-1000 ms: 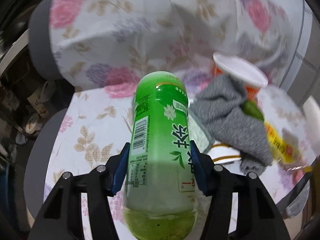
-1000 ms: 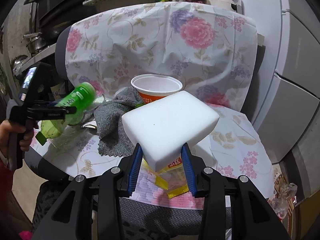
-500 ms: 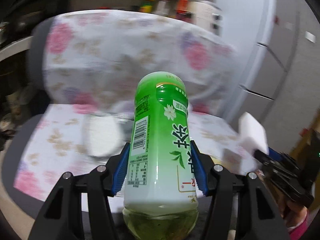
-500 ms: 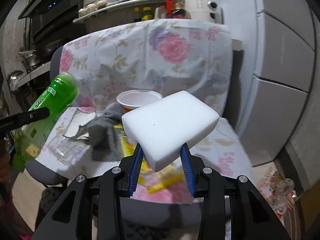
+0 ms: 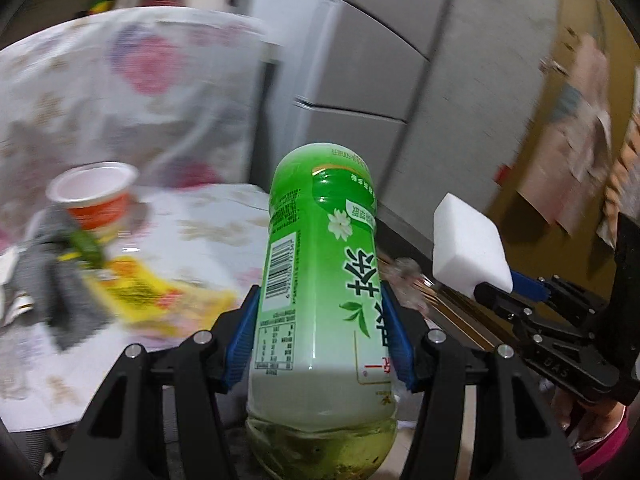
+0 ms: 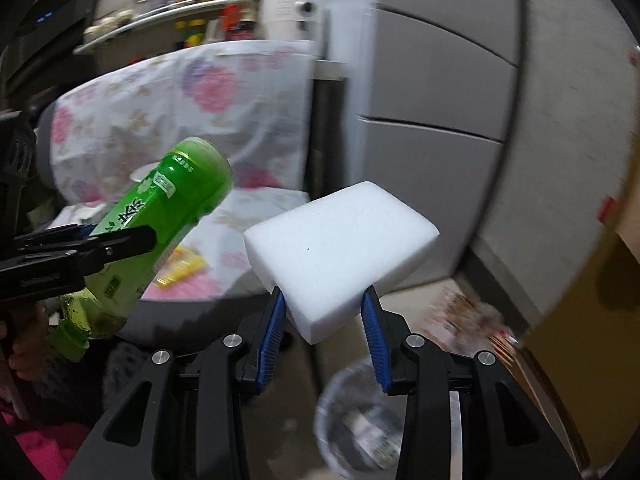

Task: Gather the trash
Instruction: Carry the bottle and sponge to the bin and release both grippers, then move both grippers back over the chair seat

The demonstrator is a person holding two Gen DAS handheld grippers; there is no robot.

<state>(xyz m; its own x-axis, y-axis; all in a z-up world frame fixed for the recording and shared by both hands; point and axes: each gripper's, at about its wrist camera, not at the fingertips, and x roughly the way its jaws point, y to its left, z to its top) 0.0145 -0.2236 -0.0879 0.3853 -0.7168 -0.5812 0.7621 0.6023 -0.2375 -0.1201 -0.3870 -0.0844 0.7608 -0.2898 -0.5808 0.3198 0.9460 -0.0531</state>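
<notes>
Left wrist: left tongs (image 5: 318, 340) pinch green bottle (image 5: 320, 280) — right tongs (image 6: 324, 336) pinch white foam block (image 6: 340, 248).

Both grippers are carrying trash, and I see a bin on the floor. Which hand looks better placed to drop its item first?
Probably the right. The right gripper holds the white foam block with the wire bin just below and ahead of its fingers. The left gripper, clamping the green bottle, shows no bin in its own view.
</notes>
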